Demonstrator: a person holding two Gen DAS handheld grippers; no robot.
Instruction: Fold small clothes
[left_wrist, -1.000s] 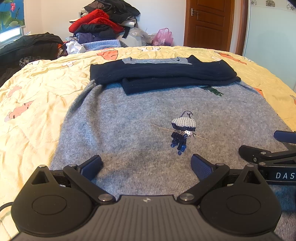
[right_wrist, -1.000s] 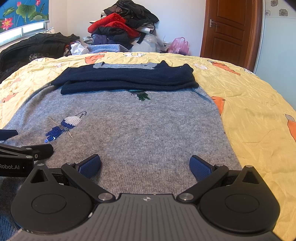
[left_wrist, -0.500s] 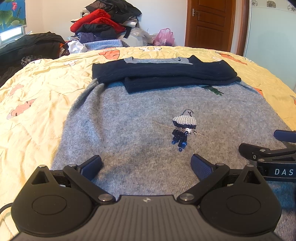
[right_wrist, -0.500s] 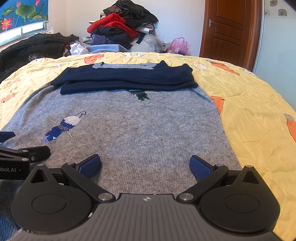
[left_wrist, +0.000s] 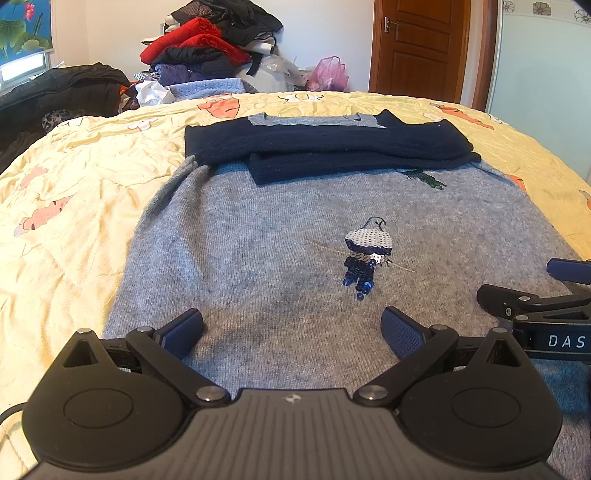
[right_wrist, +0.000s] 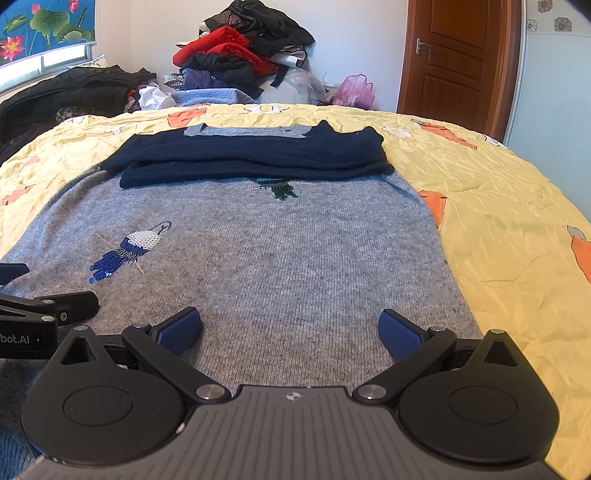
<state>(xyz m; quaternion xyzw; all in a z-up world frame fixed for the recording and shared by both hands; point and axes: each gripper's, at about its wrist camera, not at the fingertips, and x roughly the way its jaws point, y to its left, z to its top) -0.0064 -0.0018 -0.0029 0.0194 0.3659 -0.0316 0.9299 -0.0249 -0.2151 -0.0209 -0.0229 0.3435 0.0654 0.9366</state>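
A grey knit sweater (left_wrist: 277, 240) with sequin bird patches lies flat on the bed; it also shows in the right wrist view (right_wrist: 295, 251). Its dark navy sleeves (left_wrist: 332, 147) are folded across the chest near the collar, and they show in the right wrist view (right_wrist: 255, 157) too. My left gripper (left_wrist: 291, 328) is open and empty, low over the sweater's near left part. My right gripper (right_wrist: 290, 328) is open and empty, low over the near right part. Each gripper shows at the edge of the other's view.
A yellow patterned bedspread (left_wrist: 74, 192) covers the bed. A pile of clothes (left_wrist: 207, 55) and a pink bag (left_wrist: 328, 74) sit against the far wall. Dark clothing (left_wrist: 55, 92) lies at the far left. A brown door (left_wrist: 417, 48) stands at the back right.
Both grippers have shifted very slightly; the sweater sits a little lower in both views. Both stay open and empty.
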